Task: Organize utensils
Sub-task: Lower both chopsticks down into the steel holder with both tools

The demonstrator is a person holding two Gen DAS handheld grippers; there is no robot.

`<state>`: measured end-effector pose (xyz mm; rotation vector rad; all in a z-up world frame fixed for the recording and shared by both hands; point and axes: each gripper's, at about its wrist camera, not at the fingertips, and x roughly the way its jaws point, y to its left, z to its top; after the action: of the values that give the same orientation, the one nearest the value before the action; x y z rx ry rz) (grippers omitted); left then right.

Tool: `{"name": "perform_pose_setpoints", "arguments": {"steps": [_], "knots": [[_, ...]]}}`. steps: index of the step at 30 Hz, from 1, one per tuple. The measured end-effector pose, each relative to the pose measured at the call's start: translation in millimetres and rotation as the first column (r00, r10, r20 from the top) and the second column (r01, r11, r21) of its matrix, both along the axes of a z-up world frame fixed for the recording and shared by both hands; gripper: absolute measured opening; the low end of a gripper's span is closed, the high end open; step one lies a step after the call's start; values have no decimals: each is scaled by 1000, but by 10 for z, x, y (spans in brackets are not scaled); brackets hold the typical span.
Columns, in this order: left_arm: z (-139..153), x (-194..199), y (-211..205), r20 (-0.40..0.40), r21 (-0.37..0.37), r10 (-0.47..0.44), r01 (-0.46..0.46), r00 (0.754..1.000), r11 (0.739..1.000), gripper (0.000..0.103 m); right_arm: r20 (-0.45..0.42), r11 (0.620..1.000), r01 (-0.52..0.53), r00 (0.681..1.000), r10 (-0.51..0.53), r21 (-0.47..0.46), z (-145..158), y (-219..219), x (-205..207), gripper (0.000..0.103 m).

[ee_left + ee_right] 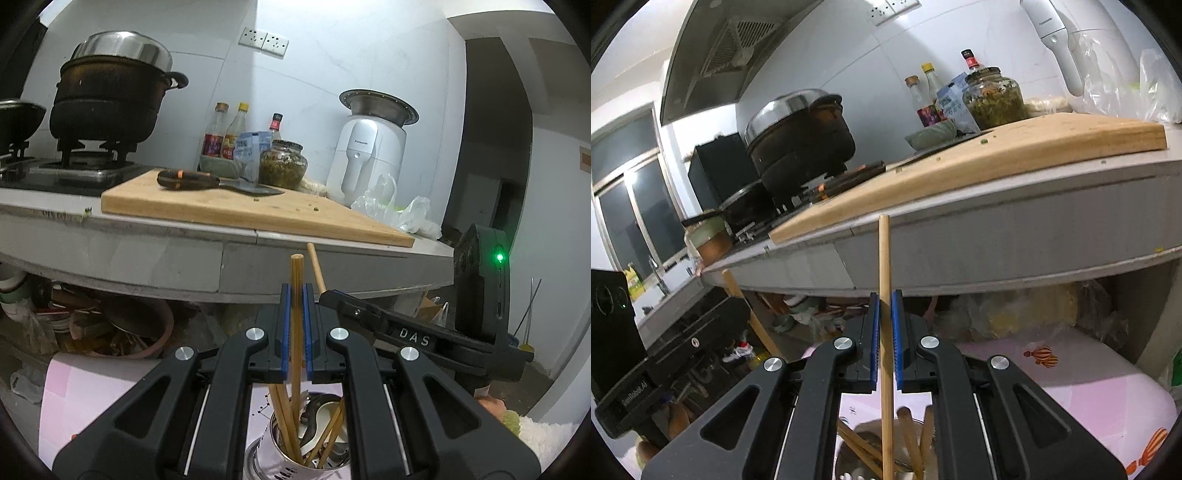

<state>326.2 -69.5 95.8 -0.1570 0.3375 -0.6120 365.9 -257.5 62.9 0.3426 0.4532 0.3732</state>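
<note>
My left gripper (296, 295) is shut on an upright wooden chopstick (296, 273) whose lower end reaches into a metal utensil holder (280, 439). The holder contains several chopsticks and a white spoon (325, 410). My right gripper (885, 302) is shut on another upright wooden chopstick (884, 254), above the same holder (864, 443). The right gripper also shows in the left wrist view (332, 295), just to the right of my left one, with its chopstick (316, 266). The left gripper's body appears at the left of the right wrist view (698, 332).
A counter edge (221, 254) lies ahead, carrying a wooden cutting board (240, 210) with a cleaver (207, 181), a gas stove with a black pot (110, 96), sauce bottles, a jar (282, 162), a white appliance (365, 155) and plastic bags. Clutter sits under the counter. The holder stands on a pink surface (92, 387).
</note>
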Motion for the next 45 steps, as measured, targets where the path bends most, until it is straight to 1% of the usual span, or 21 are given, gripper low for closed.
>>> {"name": "perform_pose_setpoints", "arguments": {"steps": [2,5,9,11,13,18,24,28,35,40,45], "knots": [[-36,11,-1,-6,-2,-5,5,1000,1000,5,3,1000,-4,1000,4,-2,-42,11,0,7],[-84,28,-1,-8,-2,-4,4,1000,1000,5,3,1000,-8,1000,8,6,-21,6,2,7],[-88,31,-11,1,9,2,-2,1000,1000,5,50,1000,-15,999,14,20,147,12,-34,7],[-89,38,-14,1,10,4,-4,1000,1000,5,76,1000,-14,997,13,11,225,44,-20,7],[-97,41,-8,-2,6,7,-6,1000,1000,6,87,1000,-20,996,19,3,237,81,14,7],[-127,33,4,-10,11,8,-8,1000,1000,6,66,999,-27,997,29,-22,60,180,125,7],[-135,21,12,-12,9,13,-13,1000,1000,6,45,998,-29,998,32,-54,-140,208,110,7],[-146,12,20,-16,6,10,-9,1000,1000,6,51,998,-23,998,26,-63,-189,161,-6,7],[-187,-41,44,-26,0,4,-4,1000,1000,6,93,995,10,996,0,-99,-198,87,-293,7],[-227,-127,76,-29,-6,-3,2,1000,1000,5,141,987,48,990,-27,-152,-198,100,-526,8],[-285,-195,87,-38,-13,-12,12,999,1000,6,197,969,92,979,-46,-229,-212,165,-735,9]]}}
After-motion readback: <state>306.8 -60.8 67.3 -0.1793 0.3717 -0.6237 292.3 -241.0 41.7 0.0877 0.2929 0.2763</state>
